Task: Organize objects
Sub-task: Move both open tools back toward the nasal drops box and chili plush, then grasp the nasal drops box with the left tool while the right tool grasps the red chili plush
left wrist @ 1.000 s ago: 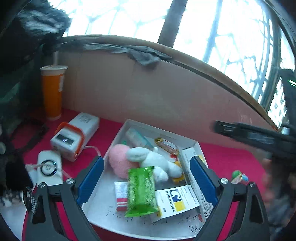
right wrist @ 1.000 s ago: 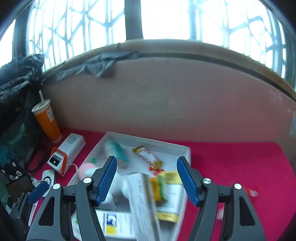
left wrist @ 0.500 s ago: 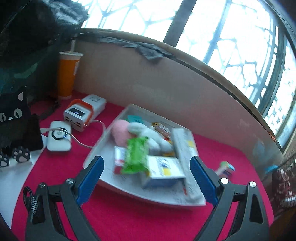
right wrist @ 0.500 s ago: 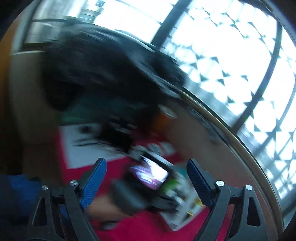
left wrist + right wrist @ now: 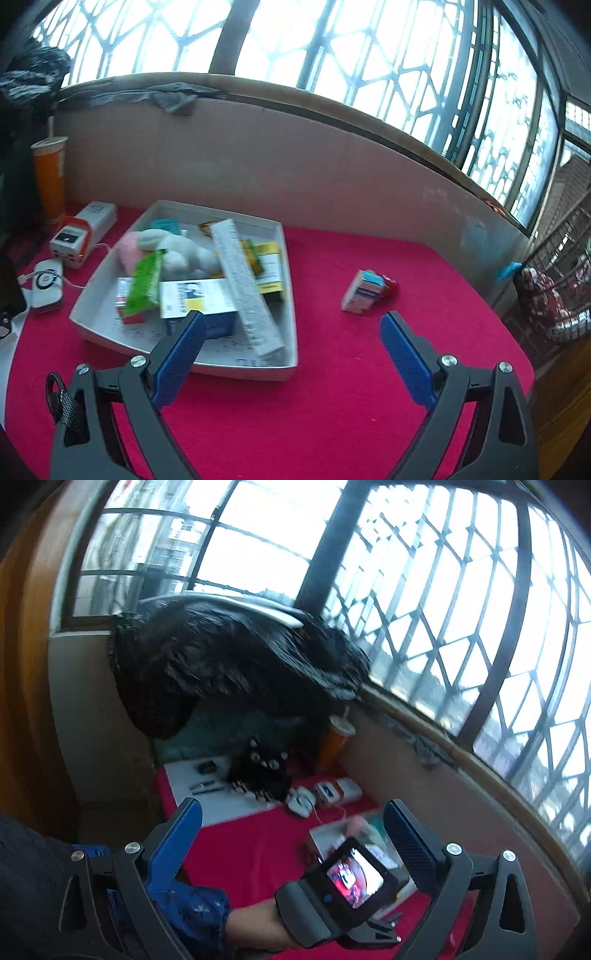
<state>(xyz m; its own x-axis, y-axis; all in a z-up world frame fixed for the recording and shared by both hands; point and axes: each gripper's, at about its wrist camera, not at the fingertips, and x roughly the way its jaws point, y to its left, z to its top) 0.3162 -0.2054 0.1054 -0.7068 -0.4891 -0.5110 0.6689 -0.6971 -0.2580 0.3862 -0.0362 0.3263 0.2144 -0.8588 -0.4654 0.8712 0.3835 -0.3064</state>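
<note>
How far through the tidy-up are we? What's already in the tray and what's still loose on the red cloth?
Mostly done: the white tray already holds the plush toy, green packet, medicine boxes and the long grey box. Nothing is in hand: the left tool and right tool are both open and empty. Left: the small carton and the red item beside it, still on the cloth.

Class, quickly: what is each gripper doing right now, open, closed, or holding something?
Left gripper: open, holding nothing.
Right gripper: open, its jaws have just been opening, nothing between them.
</note>
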